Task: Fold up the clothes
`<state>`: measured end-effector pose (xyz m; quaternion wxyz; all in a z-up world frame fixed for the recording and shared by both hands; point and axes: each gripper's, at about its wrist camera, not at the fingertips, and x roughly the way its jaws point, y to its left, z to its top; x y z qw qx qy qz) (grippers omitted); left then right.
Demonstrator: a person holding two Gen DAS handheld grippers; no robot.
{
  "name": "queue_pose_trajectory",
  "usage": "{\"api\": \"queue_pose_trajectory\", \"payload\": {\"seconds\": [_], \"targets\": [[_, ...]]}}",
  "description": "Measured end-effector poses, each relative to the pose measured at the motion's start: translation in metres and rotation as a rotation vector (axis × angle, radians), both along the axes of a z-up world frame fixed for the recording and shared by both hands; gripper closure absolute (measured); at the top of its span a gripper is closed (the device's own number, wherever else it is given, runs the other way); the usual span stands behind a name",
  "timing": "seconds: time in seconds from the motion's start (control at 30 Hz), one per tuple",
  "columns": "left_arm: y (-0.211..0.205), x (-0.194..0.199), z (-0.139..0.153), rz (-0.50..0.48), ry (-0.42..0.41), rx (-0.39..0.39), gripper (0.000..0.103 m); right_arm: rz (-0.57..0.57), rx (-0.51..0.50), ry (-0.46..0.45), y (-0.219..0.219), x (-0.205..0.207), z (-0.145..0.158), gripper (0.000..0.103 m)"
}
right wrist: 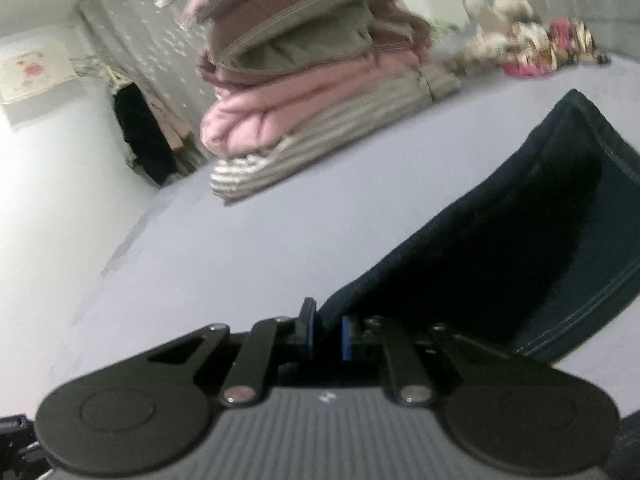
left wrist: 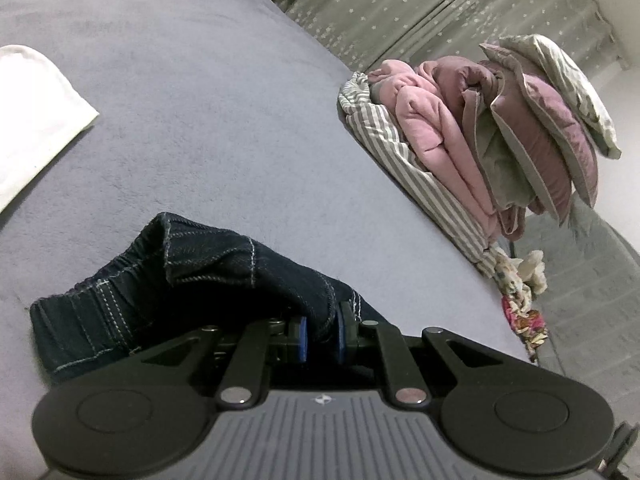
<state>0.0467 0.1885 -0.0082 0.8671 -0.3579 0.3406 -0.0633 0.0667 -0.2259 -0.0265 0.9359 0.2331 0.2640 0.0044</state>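
Observation:
A pair of dark denim jeans (left wrist: 160, 280) with pale stitching lies on the grey-lilac bed cover (left wrist: 200, 120). My left gripper (left wrist: 322, 334) is shut on a fold of the jeans near the elastic waistband, the cloth pinched between its blue pads (left wrist: 303, 338). In the right wrist view the jeans (right wrist: 520, 260) stretch away to the right in a dark band. My right gripper (right wrist: 328, 336) is shut on the jeans' edge, with denim caught between its blue pads (right wrist: 347, 338).
A stack of folded pink, mauve and striped bedding (left wrist: 480, 132) sits at the bed's far edge, with plush toys (left wrist: 520, 300) beside it. A white cloth (left wrist: 32, 120) lies at the left. A star-patterned curtain (left wrist: 400, 8) hangs behind.

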Motion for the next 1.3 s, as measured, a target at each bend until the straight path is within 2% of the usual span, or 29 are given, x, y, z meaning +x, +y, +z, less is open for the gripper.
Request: {"api": "queue_pose_trajectory", "payload": {"seconds": [0.3,0.47,0.67,0.97,1.17,1.3], "targets": [[0.023,-0.009,0.009,-0.055,-0.005,-0.006,0.091,0.051,-0.038,-0.132,0.031,-0.06,0.036,0.092],[0.035,-0.017,0.012,-0.08,0.001,-0.007,0.091,0.085,-0.081,-0.165,0.05,-0.101,0.047,0.093],[0.047,-0.028,0.009,-0.124,0.024,-0.002,0.091,0.112,-0.113,-0.176,0.066,-0.139,0.046,0.093],[0.059,-0.047,-0.003,-0.173,0.07,0.053,0.091,0.167,-0.163,-0.159,0.089,-0.188,0.03,0.093],[0.062,-0.056,-0.019,-0.179,0.123,0.08,0.091,0.2,-0.13,-0.081,0.095,-0.215,-0.005,0.093],[0.061,-0.062,-0.027,-0.18,0.148,0.108,0.091,0.217,-0.154,-0.022,0.102,-0.223,-0.026,0.093]]}}
